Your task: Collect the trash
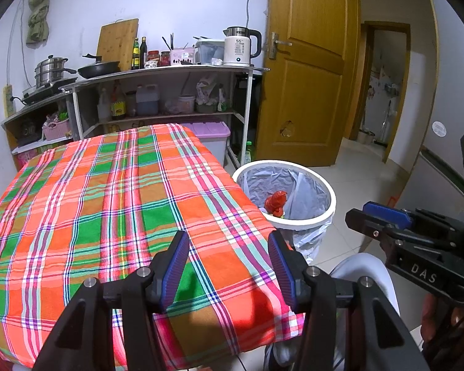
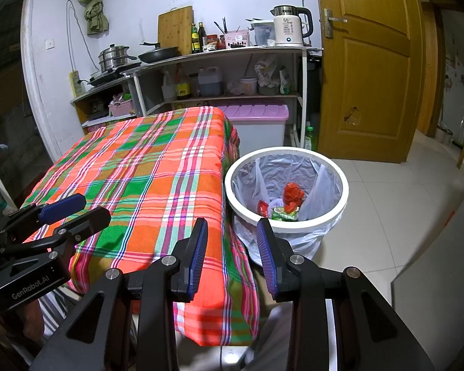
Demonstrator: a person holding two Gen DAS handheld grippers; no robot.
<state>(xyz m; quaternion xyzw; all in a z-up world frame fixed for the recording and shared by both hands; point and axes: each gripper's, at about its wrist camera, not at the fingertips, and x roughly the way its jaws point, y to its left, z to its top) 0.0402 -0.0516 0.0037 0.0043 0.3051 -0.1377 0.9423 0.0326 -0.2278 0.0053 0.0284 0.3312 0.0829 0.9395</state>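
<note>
Left gripper (image 1: 229,266), black with blue ribbed pads: jaws held well apart, nothing between them; poised above the near edge of the table. Right gripper (image 2: 232,256), same make: jaws parted somewhat less, likewise empty; poised over the table's near corner beside the bin.

Trash: crumpled red plastic wrapper (image 2: 292,196), smaller red packet (image 2: 262,207) and green-and-white snack packet (image 2: 284,213), all lying at the bottom of the round white plastic bin (image 2: 294,221), which is lined with a pale translucent bag (image 2: 281,167) and stands on the tiled floor just beside the table.

Table, covered by an orange, green and pink plaid cloth (image 1: 114,191): no litter is seen on its visible top.

Progress: collection is judged complete or nearly so; no further item is visible to be picked up.
</note>
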